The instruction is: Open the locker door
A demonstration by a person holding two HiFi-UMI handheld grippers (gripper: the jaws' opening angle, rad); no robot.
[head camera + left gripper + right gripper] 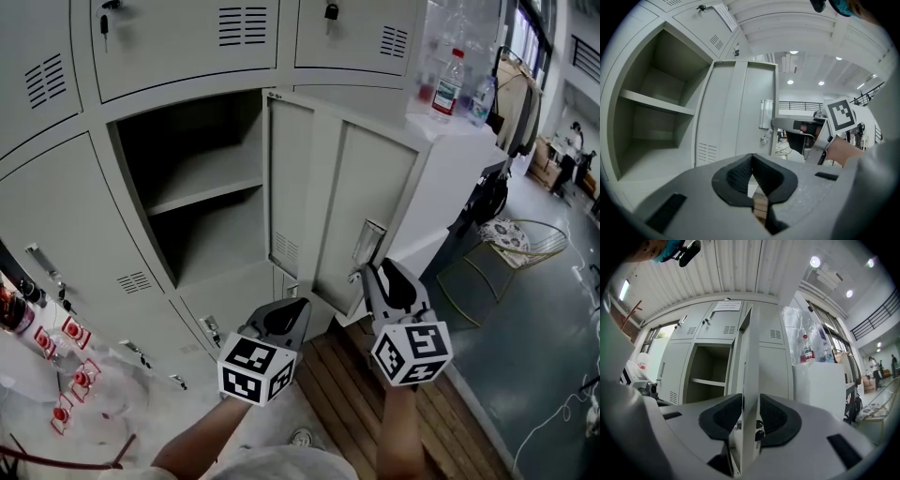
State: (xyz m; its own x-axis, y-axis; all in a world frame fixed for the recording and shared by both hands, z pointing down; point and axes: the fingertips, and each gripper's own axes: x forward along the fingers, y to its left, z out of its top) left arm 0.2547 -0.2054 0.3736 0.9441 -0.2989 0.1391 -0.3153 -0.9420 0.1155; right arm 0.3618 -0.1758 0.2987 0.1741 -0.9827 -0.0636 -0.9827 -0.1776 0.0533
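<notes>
The grey locker door (366,206) stands swung out to the right, with its empty compartment (202,234) and one shelf (202,183) exposed. My right gripper (375,274) is at the door's free edge, just below the metal latch plate (368,242). In the right gripper view the door's edge (751,357) runs upright between the two pads of that gripper (751,406); the jaws are open, close to the edge on both sides. My left gripper (298,307) hangs lower left of the door, shut on nothing; its tips (751,159) meet in the left gripper view, facing the door (740,108).
A white cabinet (450,141) with water bottles (448,84) stands right behind the open door. A wire chair (511,244) is at the right. Wooden boards (347,394) lie underfoot. Other shut lockers (187,37) surround the compartment; red-labelled items (56,361) sit lower left.
</notes>
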